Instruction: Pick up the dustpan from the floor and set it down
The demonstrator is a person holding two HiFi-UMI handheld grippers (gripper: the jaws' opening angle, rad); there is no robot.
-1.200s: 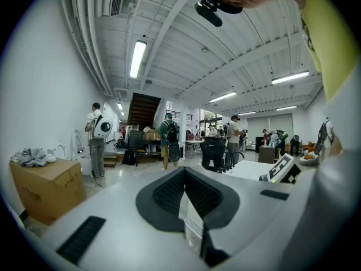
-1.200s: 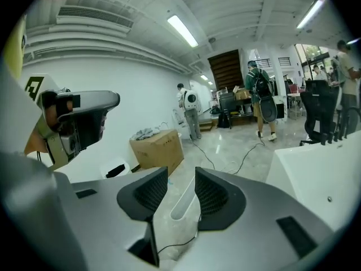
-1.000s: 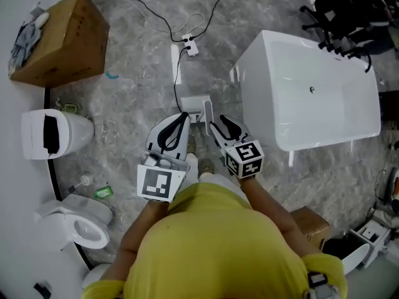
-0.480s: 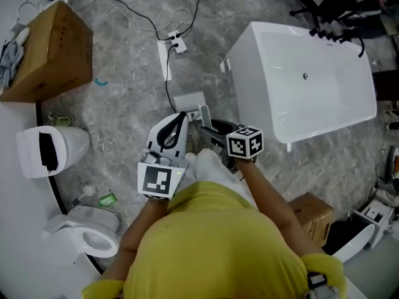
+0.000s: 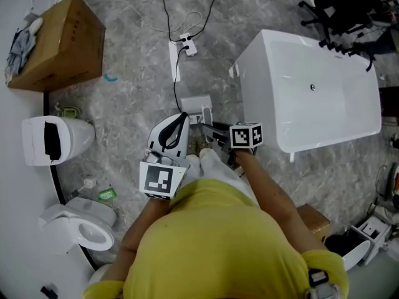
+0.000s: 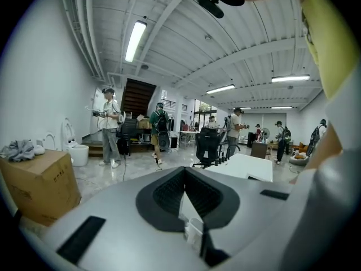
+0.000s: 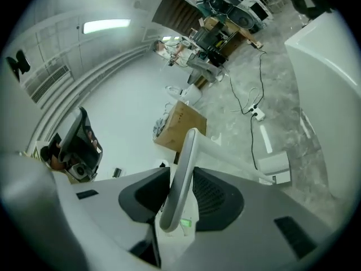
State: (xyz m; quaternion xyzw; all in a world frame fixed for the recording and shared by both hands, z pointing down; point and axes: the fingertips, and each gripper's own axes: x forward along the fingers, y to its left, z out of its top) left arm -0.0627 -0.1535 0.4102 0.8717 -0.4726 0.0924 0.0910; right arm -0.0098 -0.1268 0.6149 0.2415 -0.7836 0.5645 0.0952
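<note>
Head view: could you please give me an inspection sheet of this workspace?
Surface: grey stone floor.
Job's things: dustpan, pan on the floor, handle raised.
Clutter: box, toilet, second toilet, bathtub.
Grippers: left gripper shut, empty; right gripper jaws have just been closing, now on the handle.
Cables: power strip with cords on the floor.
Surroundings: people standing in a hall.

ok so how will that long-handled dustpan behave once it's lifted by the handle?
Likely light and stiff: the dustpan looks like thin moulded plastic. The jaws of the right tool have just been closing on the handle at its end, far from the pan, so it will probably hang and swing. The smooth handle may twist between the pads.
</note>
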